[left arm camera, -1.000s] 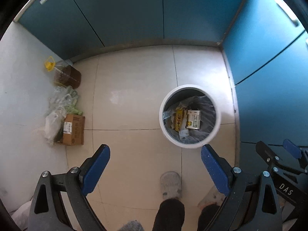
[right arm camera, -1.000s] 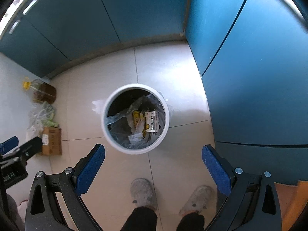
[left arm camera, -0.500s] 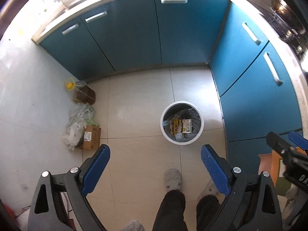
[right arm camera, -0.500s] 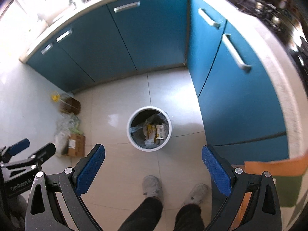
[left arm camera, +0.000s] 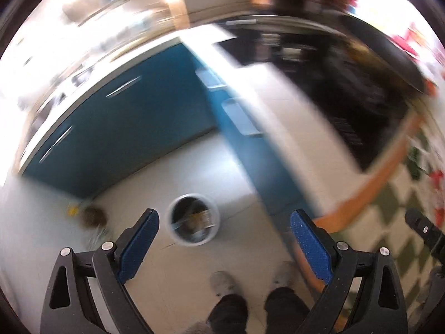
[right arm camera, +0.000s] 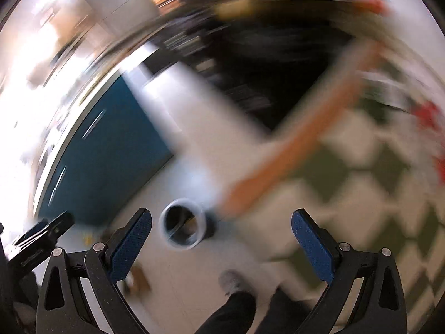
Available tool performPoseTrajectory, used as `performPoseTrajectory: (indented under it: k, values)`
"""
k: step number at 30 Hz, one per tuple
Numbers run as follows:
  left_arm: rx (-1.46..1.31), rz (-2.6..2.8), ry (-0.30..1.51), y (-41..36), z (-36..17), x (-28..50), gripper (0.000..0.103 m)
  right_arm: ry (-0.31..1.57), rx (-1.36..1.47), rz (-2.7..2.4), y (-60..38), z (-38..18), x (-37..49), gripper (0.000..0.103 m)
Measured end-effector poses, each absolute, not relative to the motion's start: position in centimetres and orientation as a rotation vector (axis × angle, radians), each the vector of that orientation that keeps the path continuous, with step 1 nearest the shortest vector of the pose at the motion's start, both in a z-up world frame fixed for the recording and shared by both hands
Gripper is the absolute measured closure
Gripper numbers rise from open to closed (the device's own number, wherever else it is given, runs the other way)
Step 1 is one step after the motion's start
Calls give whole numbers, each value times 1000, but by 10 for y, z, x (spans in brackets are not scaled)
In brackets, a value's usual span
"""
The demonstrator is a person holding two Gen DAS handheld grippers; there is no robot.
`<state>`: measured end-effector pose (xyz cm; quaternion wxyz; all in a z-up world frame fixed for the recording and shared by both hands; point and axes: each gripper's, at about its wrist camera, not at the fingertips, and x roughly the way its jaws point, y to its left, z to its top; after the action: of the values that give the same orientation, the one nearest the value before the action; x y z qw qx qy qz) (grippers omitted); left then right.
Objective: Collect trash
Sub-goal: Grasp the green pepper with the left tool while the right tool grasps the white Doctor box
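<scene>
Both views are smeared by motion. A round white trash bin (left arm camera: pixel 193 220) stands on the pale tiled floor far below, with a liner and some packaging inside; it also shows small in the right wrist view as the bin (right arm camera: pixel 182 228). My left gripper (left arm camera: pixel 224 224) is open high above the floor, nothing between its blue pads. My right gripper (right arm camera: pixel 221 224) is open too and holds nothing. The right gripper's black body (left arm camera: pixel 425 231) shows at the right edge of the left wrist view.
Blue cabinets (left arm camera: pixel 133 128) under a white counter (left arm camera: pixel 281 105) line the corner. A table with an orange edge (right arm camera: pixel 292 144) and a green-and-white checked cloth (right arm camera: pixel 361 183) lies to the right. A person's feet (left arm camera: pixel 225 282) stand below. A brownish bottle (left arm camera: pixel 93 217) sits by the left wall.
Both grippers have risen far above the bin and swung right; the bin looks much smaller, and the counter, cooktop and checked cloth have come into view. Both stay open.
</scene>
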<state>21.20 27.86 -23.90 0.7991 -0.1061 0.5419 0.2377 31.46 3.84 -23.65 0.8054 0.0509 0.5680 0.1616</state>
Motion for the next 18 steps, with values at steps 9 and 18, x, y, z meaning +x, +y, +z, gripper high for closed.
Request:
performPoseTrajectory:
  k: [9, 18]
  values:
    - [-210, 101, 1301, 87, -266, 409, 7, 1163, 60, -57, -201, -223, 478, 1]
    - [-232, 30, 1411, 14, -327, 494, 48, 1209, -295, 9, -231, -263, 594, 1]
